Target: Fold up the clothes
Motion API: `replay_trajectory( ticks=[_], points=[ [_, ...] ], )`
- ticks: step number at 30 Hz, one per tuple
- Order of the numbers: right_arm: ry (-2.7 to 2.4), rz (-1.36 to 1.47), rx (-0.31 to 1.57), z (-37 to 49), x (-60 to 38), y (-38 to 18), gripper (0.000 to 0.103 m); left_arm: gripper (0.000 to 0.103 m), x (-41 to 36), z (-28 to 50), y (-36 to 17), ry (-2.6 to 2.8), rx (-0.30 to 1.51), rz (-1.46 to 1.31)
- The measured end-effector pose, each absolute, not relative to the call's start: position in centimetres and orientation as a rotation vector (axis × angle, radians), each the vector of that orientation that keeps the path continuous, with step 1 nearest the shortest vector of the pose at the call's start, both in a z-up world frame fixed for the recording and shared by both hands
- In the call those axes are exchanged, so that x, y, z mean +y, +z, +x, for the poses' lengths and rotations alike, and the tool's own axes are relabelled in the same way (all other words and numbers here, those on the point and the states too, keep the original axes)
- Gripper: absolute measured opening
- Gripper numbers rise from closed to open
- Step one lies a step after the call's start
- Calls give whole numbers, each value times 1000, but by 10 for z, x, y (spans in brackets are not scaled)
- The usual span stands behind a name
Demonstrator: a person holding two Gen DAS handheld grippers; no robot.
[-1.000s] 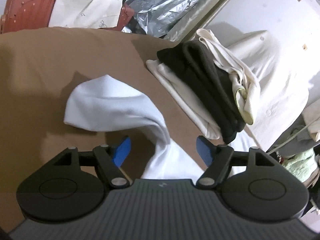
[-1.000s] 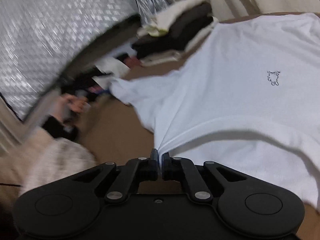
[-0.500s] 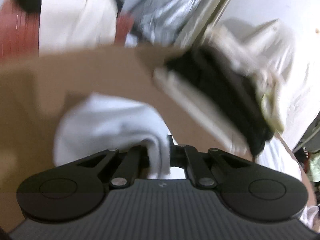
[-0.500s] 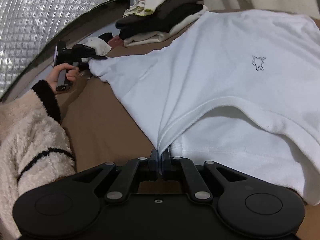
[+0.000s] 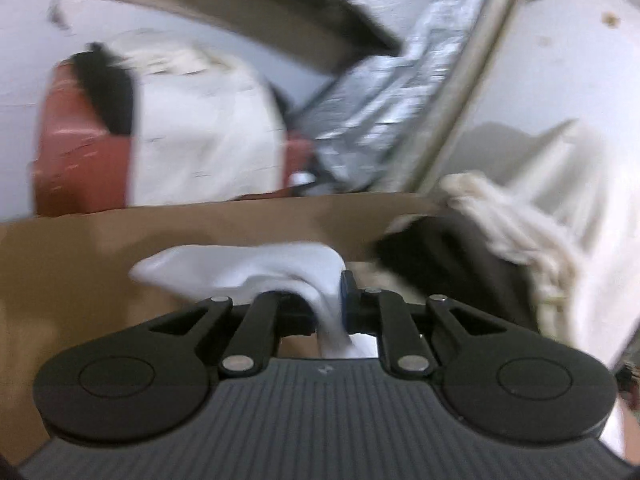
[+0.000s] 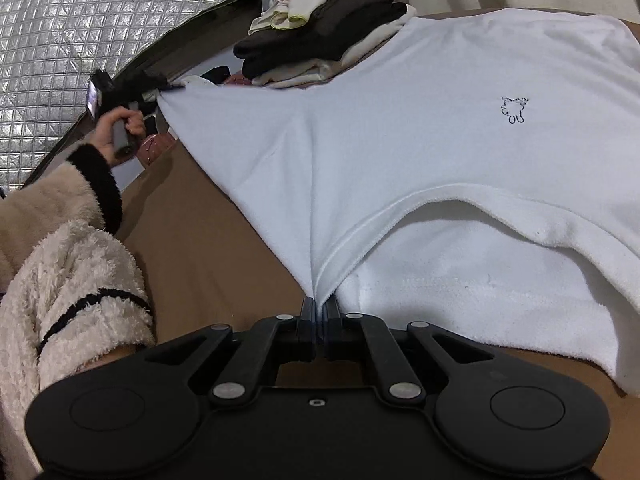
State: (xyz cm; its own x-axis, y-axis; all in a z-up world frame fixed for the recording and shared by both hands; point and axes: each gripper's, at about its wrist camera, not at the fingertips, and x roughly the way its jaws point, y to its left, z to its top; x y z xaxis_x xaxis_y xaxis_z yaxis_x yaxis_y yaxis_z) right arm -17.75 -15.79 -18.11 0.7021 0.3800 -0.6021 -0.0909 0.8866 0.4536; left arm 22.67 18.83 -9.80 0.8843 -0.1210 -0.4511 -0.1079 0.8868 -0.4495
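Observation:
A white T-shirt (image 6: 400,140) with a small printed figure lies spread on the brown surface (image 6: 200,240). My right gripper (image 6: 319,308) is shut on its near seamed edge. My left gripper (image 6: 160,88), held by a hand (image 6: 116,128) at the far left, pulls a sleeve corner so the cloth runs taut between both grippers. In the blurred left wrist view the left gripper (image 5: 326,292) pinches a bunch of the white T-shirt (image 5: 240,268); its jaws are opening slightly, with the cloth still pressed between the pads.
A stack of folded dark and cream clothes (image 6: 328,36) sits at the shirt's far edge, and shows as a stack of clothes (image 5: 460,248) at the right. Silver quilted foil (image 6: 80,20) rises behind. A fluffy cream sleeve (image 6: 60,280) fills the near left. A red case (image 5: 72,160) stands beyond the surface.
The left gripper closed on the sleeve, then lifted and tilted up, drawing the cloth taut. The right gripper kept its grip and stayed in place.

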Motion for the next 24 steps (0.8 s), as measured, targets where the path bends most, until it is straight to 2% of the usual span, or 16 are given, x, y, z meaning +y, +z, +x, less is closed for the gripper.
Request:
replay_trajectory(
  ticks=[11, 16, 18, 19, 20, 22, 24],
  points=[
    [280, 414, 757, -176, -159, -183, 6, 14, 238, 215, -85, 94, 363, -436],
    [276, 400, 755, -176, -156, -182, 6, 15, 251, 221, -103, 341, 488, -345],
    [273, 389, 752, -177, -155, -182, 6, 15, 259, 208, -101, 339, 479, -419],
    [272, 384, 749, -177, -154, -181, 6, 20, 254, 199, -95, 289, 466, -442],
    [271, 381, 747, -177, -154, -181, 6, 32, 248, 190, -89, 240, 453, -464],
    [271, 381, 740, -178, -153, -181, 6, 46, 224, 176, -74, 144, 475, -429],
    [278, 400, 725, -180, -152, -178, 6, 49, 183, 166, -61, 42, 535, -328]
  ],
)
